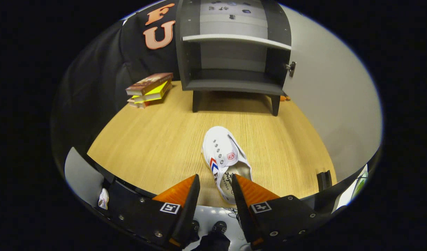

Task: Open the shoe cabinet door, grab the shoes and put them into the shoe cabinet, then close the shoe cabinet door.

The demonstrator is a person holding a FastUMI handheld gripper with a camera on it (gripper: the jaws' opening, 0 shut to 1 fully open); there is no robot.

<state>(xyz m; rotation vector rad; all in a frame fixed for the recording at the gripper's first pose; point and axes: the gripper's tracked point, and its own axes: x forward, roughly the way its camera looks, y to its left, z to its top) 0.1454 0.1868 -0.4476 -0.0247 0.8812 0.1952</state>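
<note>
A white canvas shoe (222, 148) with red and blue side stripes lies on the wooden table (147, 146), toe pointing toward the cabinet. My gripper (215, 178) is open at the shoe's heel end; its right finger (250, 190) covers the heel opening and its left finger (180, 191) stands just left of the shoe, so the shoe's left side wall sits in the gap. Beyond the shoe stands the dark grey shoe cabinet (234, 83) on short legs, with a light shelf (234, 39) inside. Its door (332, 104) is swung wide open to the right.
A stack of books (149, 91) lies left of the cabinet. A small black block (324, 179) sits at the table's right front edge. A small orange item (285, 98) lies behind the cabinet's right leg. Below the table, another white shoe (103, 198) lies on the floor.
</note>
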